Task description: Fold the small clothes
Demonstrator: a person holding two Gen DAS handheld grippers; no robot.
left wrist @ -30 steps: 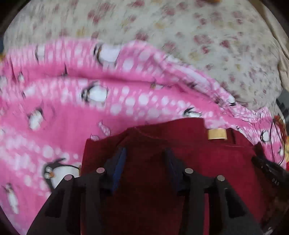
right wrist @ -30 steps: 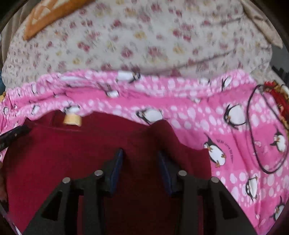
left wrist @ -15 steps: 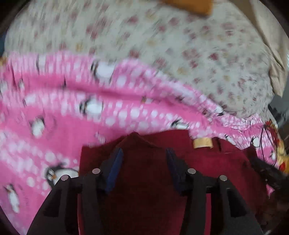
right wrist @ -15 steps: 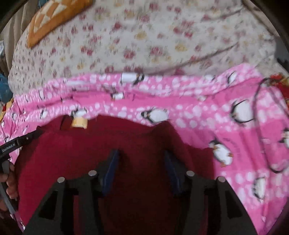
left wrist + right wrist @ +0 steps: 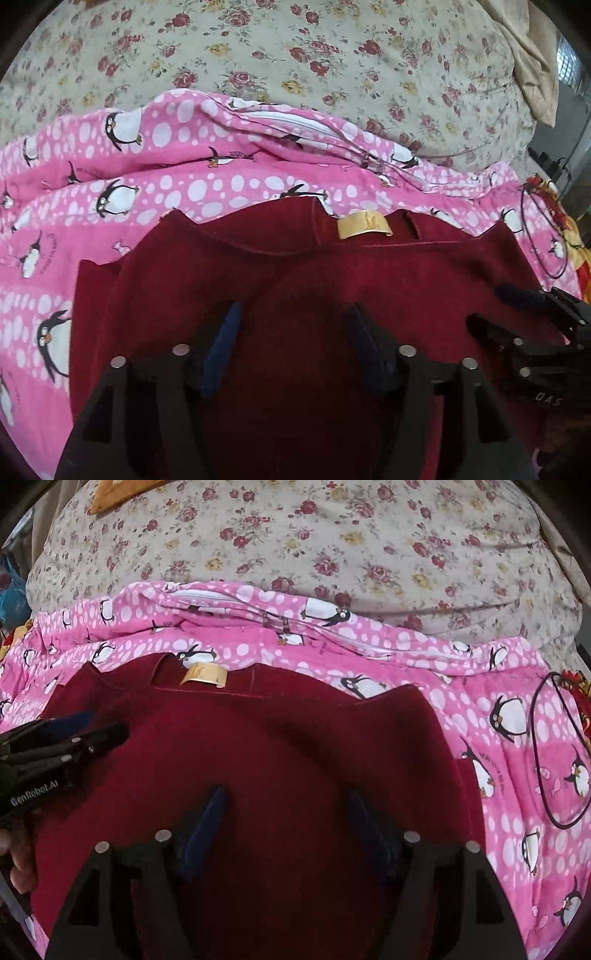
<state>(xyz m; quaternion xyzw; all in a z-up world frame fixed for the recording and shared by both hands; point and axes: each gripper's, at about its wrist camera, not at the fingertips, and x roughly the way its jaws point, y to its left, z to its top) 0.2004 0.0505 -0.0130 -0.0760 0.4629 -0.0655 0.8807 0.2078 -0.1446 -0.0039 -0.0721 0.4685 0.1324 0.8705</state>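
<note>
The dark red garment (image 5: 332,280) lies spread, tan label (image 5: 364,225) up; my left claw (image 5: 295,332) and right claw (image 5: 286,812) gape above it

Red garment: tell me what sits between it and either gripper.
Nothing visible does. The left gripper and right gripper are both open directly over the red garment, which lies on the pink penguin blanket.

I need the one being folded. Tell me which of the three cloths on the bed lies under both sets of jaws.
The plain dark red garment, with a tan neck label. The pink penguin blanket and flowered sheet lie beyond it.
</note>
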